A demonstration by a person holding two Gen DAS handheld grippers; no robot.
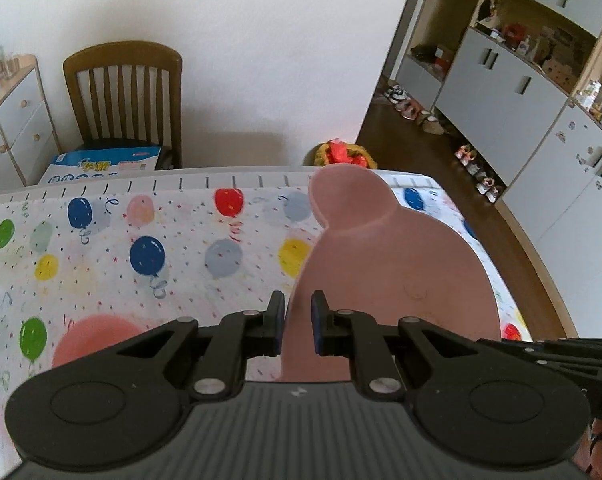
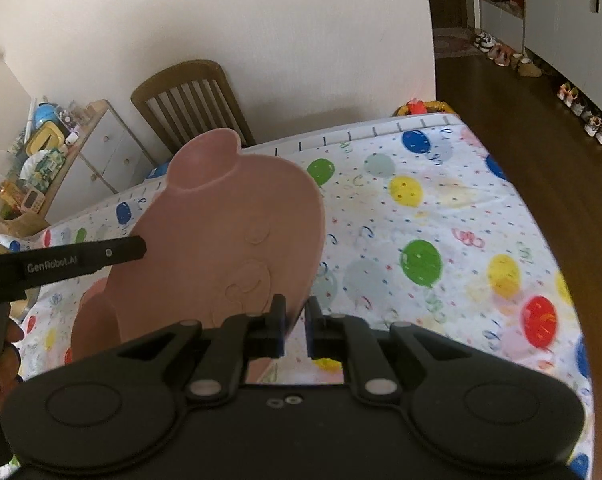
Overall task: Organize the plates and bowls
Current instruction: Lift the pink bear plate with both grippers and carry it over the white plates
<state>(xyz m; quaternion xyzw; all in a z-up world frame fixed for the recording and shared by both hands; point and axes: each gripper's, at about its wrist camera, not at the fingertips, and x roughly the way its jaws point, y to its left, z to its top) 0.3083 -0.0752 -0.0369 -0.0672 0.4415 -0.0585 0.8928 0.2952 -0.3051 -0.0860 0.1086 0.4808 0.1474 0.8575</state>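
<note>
We pinch the pink bear-shaped plastic plate [image 1: 389,264] by its edges with both the left gripper [image 1: 297,308] and the right gripper [image 2: 295,316]. It hangs tilted above the balloon-print tablecloth [image 1: 141,248].

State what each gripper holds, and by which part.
Both grip the same pink bear-shaped plate, lifted above the table: the left gripper on its left rim, the right gripper on its right rim.
</note>
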